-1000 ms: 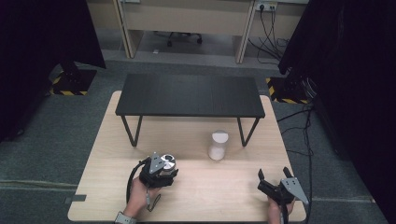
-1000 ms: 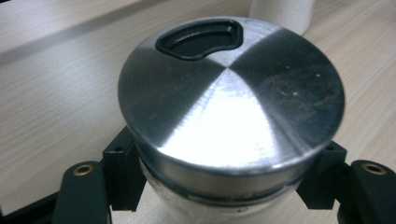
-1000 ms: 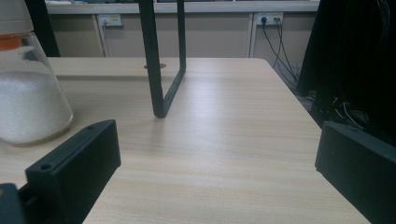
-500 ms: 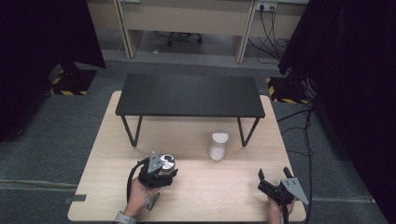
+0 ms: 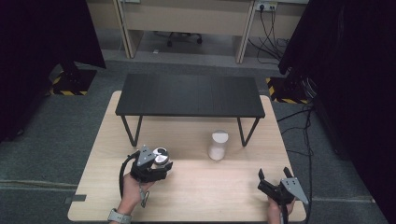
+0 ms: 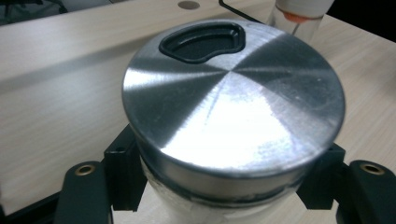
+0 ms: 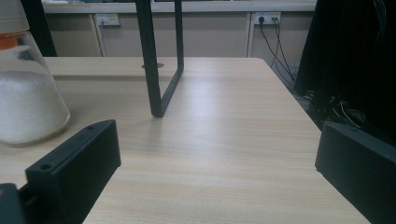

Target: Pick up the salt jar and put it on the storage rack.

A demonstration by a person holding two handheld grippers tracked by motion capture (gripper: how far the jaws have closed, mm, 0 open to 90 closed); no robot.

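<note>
At the left, my left gripper (image 5: pixel 156 164) has its jaws clamped on a jar with a brushed-metal lid (image 6: pixel 232 93). In the left gripper view the two black jaws press the jar just under the lid's rim from either side. I judge that grip low on the lid sensible: the rim gives a ledge, so the jar cannot slide down out of the jaws. The lid carries a black kidney-shaped recess (image 6: pixel 203 41) near its far edge. In the high view the jar sits at the near left part of the wooden table (image 5: pixel 196 196), in front of the black low bench (image 5: pixel 189 94); whether its base touches the wood I cannot tell.

Toward the middle stands a white-capped container (image 5: pixel 218 145), half full of white grains, just beside the bench's right leg (image 7: pixel 158 60) and well apart from both grippers.

At the right, my right gripper (image 5: pixel 275 179) is spread wide with nothing between its jaws, low over the table's near right corner. I judge it parked there to stay clear of the left hand's work.
</note>
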